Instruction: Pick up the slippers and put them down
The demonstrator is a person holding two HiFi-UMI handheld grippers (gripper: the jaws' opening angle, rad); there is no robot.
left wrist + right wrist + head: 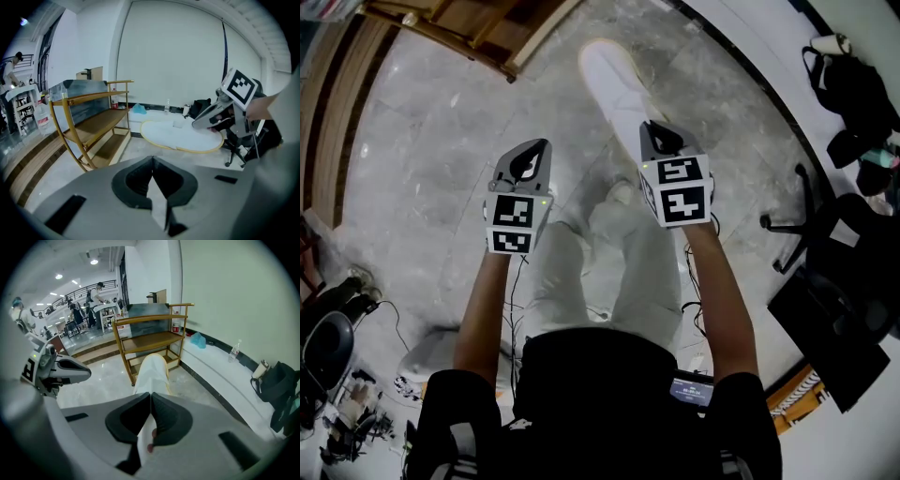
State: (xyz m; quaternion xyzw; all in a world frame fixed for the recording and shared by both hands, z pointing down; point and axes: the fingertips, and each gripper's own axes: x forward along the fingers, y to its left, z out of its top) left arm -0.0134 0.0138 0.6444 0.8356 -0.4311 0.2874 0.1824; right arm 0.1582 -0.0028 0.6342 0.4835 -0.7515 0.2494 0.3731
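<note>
Floor: grey polished stone-look tiles (pixel 441 141) | Walls: plain white wall (pixel 173 61), dark skirting (pixel 213 342) at base | Furniture: wooden shelf rack (pixel 154 339) near wall; black office chair (pixel 795 227) | Light: ceiling spotlights (pixel 93 262) over far hall with upper railing (pixel 93 285)

The grey left gripper (pixel 152 161) fills the lower part, and its two dark jaws are together at the tips. Behind it, at the left, a light wooden shelf rack with curved side bars (pixel 93 124) stands on the pale grey floor (pixel 61 183). At the right, the right gripper (pixel 194 124), carrying its black-and-white marker cube (pixel 241 86), has its tip at the end of a flat white oval slipper with a yellow rim (pixel 178 136). A plain white wall (pixel 173 56) is behind.
</note>
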